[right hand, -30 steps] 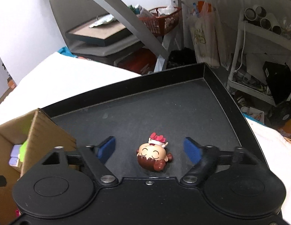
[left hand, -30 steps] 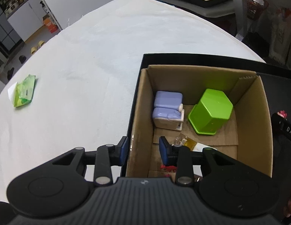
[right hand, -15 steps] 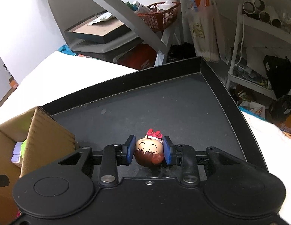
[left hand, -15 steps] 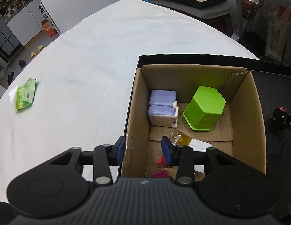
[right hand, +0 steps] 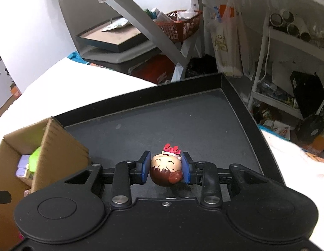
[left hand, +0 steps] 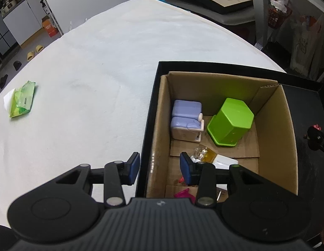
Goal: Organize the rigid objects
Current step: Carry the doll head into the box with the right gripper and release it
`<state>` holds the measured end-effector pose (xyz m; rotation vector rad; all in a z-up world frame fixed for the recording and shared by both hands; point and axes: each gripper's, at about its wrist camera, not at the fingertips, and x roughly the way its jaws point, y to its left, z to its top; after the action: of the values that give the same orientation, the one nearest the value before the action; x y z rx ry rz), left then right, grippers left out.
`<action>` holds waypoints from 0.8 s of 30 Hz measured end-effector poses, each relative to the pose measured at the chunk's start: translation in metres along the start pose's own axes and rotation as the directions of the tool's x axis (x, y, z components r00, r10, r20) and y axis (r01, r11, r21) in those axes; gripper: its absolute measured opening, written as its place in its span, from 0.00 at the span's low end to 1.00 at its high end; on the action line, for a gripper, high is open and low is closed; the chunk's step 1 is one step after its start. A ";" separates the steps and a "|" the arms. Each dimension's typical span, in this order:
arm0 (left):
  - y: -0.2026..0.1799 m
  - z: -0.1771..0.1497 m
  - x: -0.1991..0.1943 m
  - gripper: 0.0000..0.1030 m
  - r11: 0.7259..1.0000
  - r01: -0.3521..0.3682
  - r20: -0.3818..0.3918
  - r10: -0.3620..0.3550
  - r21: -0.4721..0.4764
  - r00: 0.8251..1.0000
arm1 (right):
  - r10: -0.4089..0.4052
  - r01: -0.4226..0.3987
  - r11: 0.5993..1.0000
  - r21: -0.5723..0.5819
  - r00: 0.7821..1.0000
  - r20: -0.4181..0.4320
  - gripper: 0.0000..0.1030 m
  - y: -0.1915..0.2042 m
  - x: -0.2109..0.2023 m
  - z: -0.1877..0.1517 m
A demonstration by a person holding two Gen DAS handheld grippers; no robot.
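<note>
- Over the black tray (right hand: 183, 125), my right gripper (right hand: 166, 168), wide apart a second ago, now clamps the cartoon figurine head (right hand: 166, 170).
- Only my left camera shows inside the cardboard box (left hand: 287, 125); my left gripper (left hand: 160, 168) straddles its wall, unclenched.

1. The left gripper (left hand: 160, 168) hangs over the near left wall of the cardboard box (left hand: 157, 129), one blue pad outside the wall and one inside, neither pressing on it.
2. The box sits in a black tray (left hand: 304, 113) on a white table (left hand: 88, 73).
3. Inside the box, a lilac toy (left hand: 186, 120) stands at the far left, with a green hexagonal container (left hand: 231, 122) tipped over just right of it.
4. Nearer, a clear-capped bottle (left hand: 206, 154) of amber liquid lies on the floor of the box; small pink and red pieces (left hand: 183, 192) lie nearest.
5. A green packet (left hand: 22, 99) lies well apart at the table's left.
</note>
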<state>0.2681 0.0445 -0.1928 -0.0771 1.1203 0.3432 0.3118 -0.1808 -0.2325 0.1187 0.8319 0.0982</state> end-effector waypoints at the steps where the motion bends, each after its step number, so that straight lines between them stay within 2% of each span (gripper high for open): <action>1: 0.003 0.000 0.000 0.39 1.000 0.005 0.001 -0.005 -0.004 1.000 | -0.001 0.001 1.000 -0.004 1.000 0.001 0.30 0.001 -0.002 0.000; 6: 0.013 -0.004 0.003 0.39 0.999 0.031 0.006 -0.031 -0.015 0.999 | -0.001 0.001 1.000 0.002 1.000 0.004 0.30 0.003 -0.014 0.001; 14: 0.026 -0.010 0.015 0.39 0.996 0.086 0.020 -0.085 -0.026 0.996 | -0.039 0.040 0.999 -0.018 0.998 0.057 0.30 0.010 -0.046 0.010; 22: 0.035 -0.014 0.021 0.39 0.985 0.169 0.028 -0.168 -0.044 0.985 | -0.070 0.075 0.996 -0.039 0.993 0.096 0.30 0.021 -0.078 0.015; 24: 0.038 -0.016 0.022 0.39 0.985 0.164 0.025 -0.163 -0.055 0.986 | -0.075 0.081 0.995 -0.054 0.992 0.106 0.30 0.028 -0.084 0.016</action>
<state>0.2514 0.0817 -0.2157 -0.2142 1.0758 0.2290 0.2664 -0.1658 -0.1561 0.0359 0.7286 0.0421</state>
